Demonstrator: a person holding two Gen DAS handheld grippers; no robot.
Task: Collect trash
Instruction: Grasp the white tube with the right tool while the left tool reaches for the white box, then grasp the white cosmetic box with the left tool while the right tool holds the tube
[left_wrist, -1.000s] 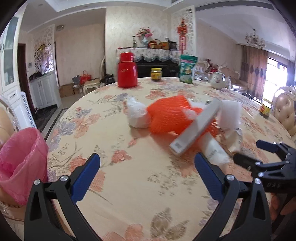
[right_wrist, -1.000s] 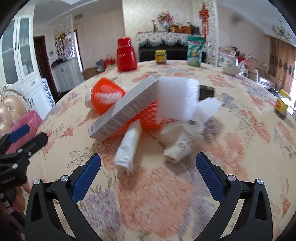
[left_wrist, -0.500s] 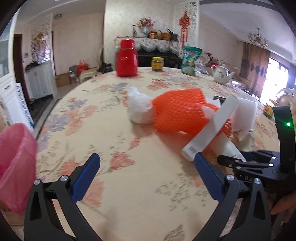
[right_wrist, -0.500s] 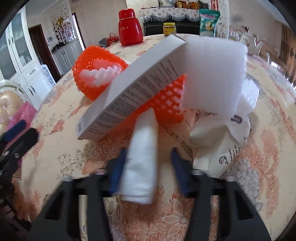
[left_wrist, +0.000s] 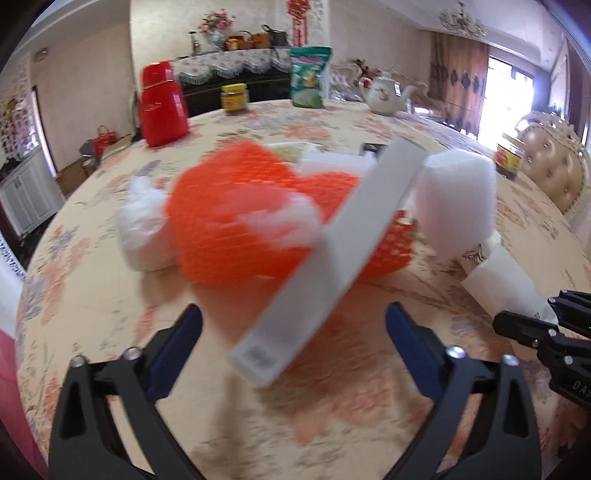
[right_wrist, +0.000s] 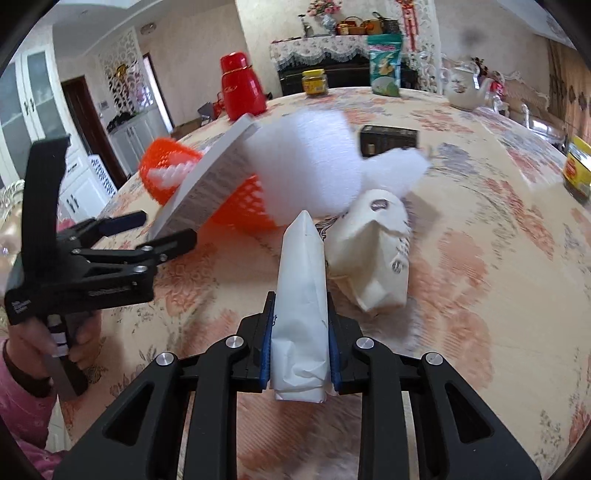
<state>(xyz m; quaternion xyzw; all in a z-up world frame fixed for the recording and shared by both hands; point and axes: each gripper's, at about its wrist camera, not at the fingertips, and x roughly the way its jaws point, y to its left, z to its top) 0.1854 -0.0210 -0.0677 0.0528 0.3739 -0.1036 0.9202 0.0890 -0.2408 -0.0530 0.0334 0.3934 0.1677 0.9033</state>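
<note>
A trash pile lies mid-table: an orange foam net (left_wrist: 258, 218), a long grey-white box (left_wrist: 332, 258) leaning on it, a white foam block (left_wrist: 456, 206), a crumpled plastic bag (left_wrist: 142, 229) and a crumpled paper cup (right_wrist: 373, 254). My right gripper (right_wrist: 300, 354) is shut on a folded white paper packet (right_wrist: 301, 295) and holds it just above the cloth; the packet also shows in the left wrist view (left_wrist: 506, 284). My left gripper (left_wrist: 291, 347) is open, with the box's near end between its fingers.
A red thermos (left_wrist: 162, 103), yellow-lid jars (left_wrist: 234, 98), a green snack bag (left_wrist: 308, 77) and a teapot (left_wrist: 384, 92) stand at the table's far side. A black box (right_wrist: 388, 140) lies behind the pile. A pink-lined bin (left_wrist: 5, 354) is at the left edge.
My right gripper moved in and shut on the white paper packet. My left gripper advanced toward the pile until the box end came between its open fingers.
</note>
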